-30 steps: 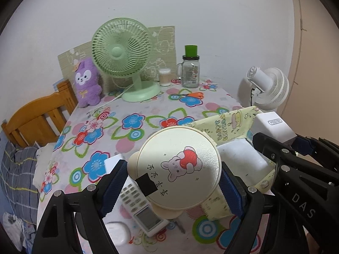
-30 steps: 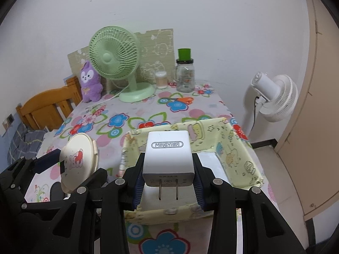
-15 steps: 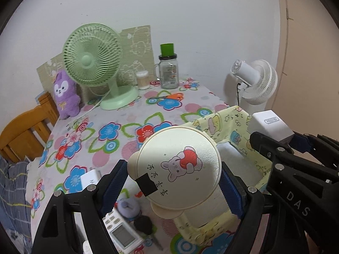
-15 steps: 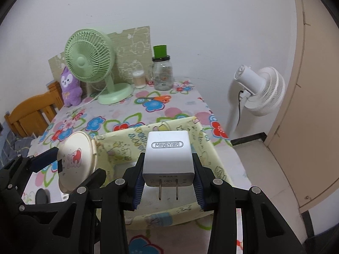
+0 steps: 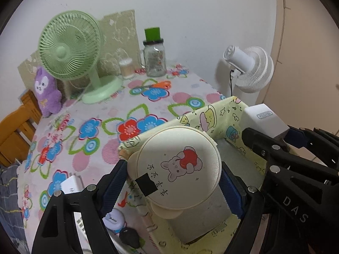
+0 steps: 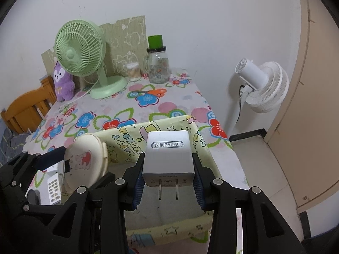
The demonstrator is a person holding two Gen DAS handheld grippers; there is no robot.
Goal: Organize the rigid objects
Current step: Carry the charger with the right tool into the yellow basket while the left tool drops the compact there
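Cream round bunny-print case (image 5: pixel 178 169) clamped in left gripper (image 5: pixel 173 182) | white charger (image 6: pixel 168 154) clamped in right gripper (image 6: pixel 168 182)

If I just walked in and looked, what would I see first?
Probably the two things held up over the yellow cartoon-print box at the table's near edge: a round cream case with a bunny picture in the left gripper, and a white plug charger in the right gripper. Behind them, a green fan stands on the flowery tablecloth beside a purple plush toy.
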